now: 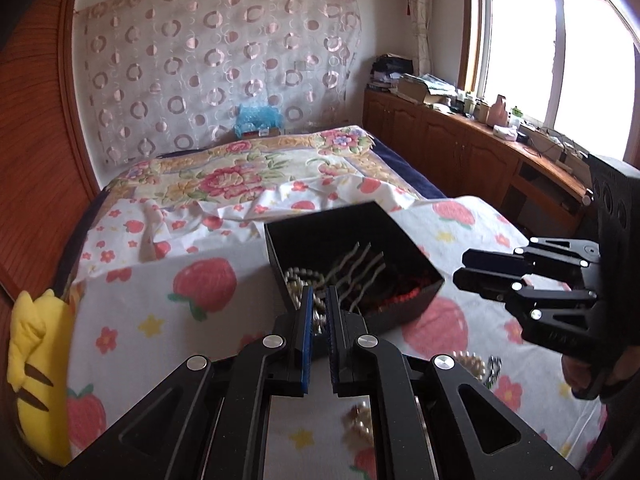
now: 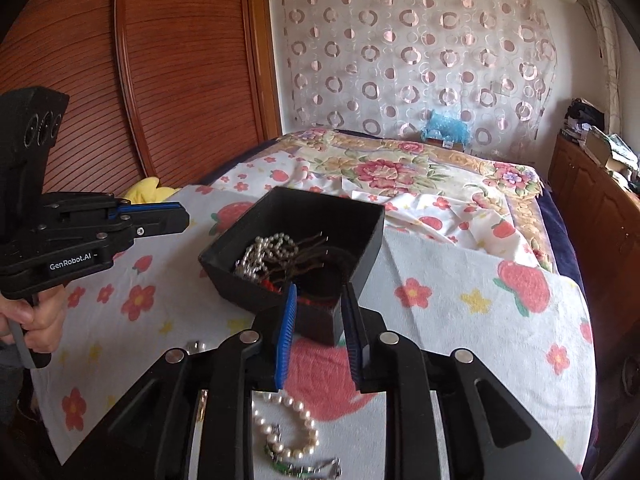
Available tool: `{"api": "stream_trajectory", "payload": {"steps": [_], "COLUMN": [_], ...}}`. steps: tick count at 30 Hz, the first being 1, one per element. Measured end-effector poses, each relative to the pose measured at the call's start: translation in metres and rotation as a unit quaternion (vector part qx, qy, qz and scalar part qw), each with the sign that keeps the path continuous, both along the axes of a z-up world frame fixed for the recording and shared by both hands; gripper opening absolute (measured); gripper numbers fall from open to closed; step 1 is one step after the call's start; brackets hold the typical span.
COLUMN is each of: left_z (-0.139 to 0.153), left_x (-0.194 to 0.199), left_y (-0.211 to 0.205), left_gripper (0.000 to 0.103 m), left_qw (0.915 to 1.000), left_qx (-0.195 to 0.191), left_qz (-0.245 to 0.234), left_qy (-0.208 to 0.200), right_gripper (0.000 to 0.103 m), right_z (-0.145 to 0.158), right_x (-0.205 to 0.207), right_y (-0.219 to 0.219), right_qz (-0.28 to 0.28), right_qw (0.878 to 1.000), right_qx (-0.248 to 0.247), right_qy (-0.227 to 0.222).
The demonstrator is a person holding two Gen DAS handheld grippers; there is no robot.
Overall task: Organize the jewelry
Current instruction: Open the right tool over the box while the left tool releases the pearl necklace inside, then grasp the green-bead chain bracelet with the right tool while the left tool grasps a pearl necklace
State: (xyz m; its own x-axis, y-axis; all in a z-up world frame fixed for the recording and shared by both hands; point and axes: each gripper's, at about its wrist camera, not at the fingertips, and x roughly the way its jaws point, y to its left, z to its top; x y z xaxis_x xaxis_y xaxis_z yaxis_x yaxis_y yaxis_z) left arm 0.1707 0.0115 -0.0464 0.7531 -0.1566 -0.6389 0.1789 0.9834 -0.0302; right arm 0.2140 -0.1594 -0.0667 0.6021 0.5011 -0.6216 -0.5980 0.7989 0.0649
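a bed [image 2: 460, 300] with a strawberry-print white cloth carries an open black box [image 2: 296, 248] of jewelry; a wooden wardrobe [image 2: 180, 80] stands behind. left gripper [image 1: 319, 300] shut and empty; right gripper [image 2: 320, 296] partly open, empty.

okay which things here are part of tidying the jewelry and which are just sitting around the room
Part of the job: black box; pearl strand in the box; loose pearl bracelet on the strawberry cloth.

Just lying about: yellow plush toy; blue bubble wrap; cluttered wooden counter.
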Motion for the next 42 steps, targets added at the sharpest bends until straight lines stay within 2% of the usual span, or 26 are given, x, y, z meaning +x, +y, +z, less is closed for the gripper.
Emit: {"api": "stream_trajectory", "payload": {"steps": [8, 10, 14, 16, 22, 30, 34, 35, 37, 42], "left_z": [-0.03, -0.036, -0.044, -0.046, -0.049, -0.067, -0.071, -0.071, -0.07, -0.063], "left_x": [-0.025, -0.029, -0.04, -0.043, -0.041, -0.024, -0.021, -0.021, -0.022, -0.029], "left_y": [-0.004, -0.007, -0.015, -0.02, -0.038, -0.053, -0.047, -0.045, -0.041, -0.032], "left_gripper": [0.006, 0.011, 0.016, 0.024, 0.027, 0.027, 0.027, 0.025, 0.009, 0.007], "left_qw": [0.9995, 0.9992, 0.9986, 0.9981, 0.9967, 0.9936, 0.9927, 0.9922, 0.9909, 0.993], "left_qx": [-0.006, -0.008, -0.015, -0.018, -0.01, 0.006, -0.01, -0.018, -0.034, -0.037], "left_qz": [-0.012, -0.014, -0.025, -0.035, -0.06, -0.073, -0.074, -0.075, -0.083, -0.074], "left_qy": [0.027, 0.036, 0.044, 0.048, 0.053, 0.086, 0.095, 0.098, 0.101, 0.084], "right_gripper": [0.025, 0.025, 0.025, 0.025, 0.025, 0.025, 0.025, 0.025, 0.025, 0.025], "right_z": [-0.028, -0.033, -0.038, -0.039, -0.04, -0.04, -0.042, -0.043, -0.044, -0.048], "right_x": [-0.025, -0.03, -0.04, -0.046, -0.062, -0.071, -0.072, -0.072, -0.072, -0.074], "right_y": [-0.005, -0.006, -0.024, -0.033, -0.054, -0.063, -0.06, -0.059, -0.057, -0.053], "right_qz": [0.017, 0.014, 0.001, -0.005, -0.026, -0.029, -0.026, -0.025, -0.023, -0.019], "right_qw": [0.999, 0.998, 0.998, 0.999, 0.998, 0.998, 0.998, 0.998, 0.998, 0.998], "right_qx": [-0.047, -0.053, -0.04, -0.03, -0.014, -0.004, -0.002, -0.002, -0.002, -0.006], "right_qy": [0.023, 0.027, 0.04, 0.044, 0.05, 0.055, 0.058, 0.059, 0.06, 0.064]}}
